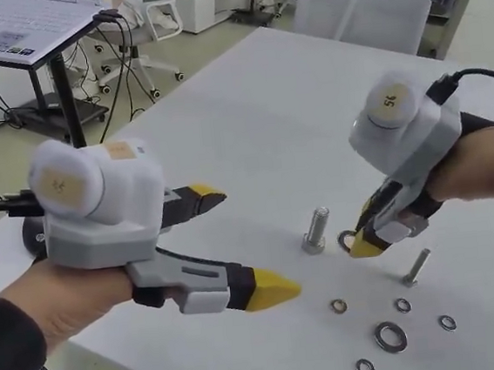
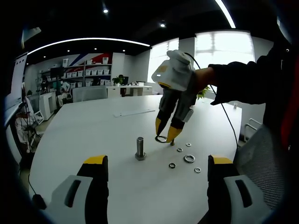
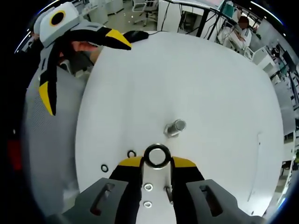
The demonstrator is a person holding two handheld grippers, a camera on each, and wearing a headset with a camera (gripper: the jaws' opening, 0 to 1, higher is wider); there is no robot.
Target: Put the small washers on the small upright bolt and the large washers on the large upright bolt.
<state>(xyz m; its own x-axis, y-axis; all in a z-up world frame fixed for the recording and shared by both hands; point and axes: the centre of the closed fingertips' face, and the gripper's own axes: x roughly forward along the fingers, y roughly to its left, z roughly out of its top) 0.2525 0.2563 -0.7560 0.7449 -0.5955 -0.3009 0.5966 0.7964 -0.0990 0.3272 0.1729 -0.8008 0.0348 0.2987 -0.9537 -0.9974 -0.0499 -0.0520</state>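
Beside the large upright bolt [image 1: 315, 229], a large washer [image 3: 157, 156] is clamped in the right gripper [image 1: 364, 245]; if misaligned, it may be dropped.

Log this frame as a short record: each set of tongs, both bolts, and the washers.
left tongs: open, empty, over the table
right tongs: shut on a large washer, close beside large bolt
large bolt: upright, no washer on it
small bolt: on table near right tongs
loose washers: five on table, one large
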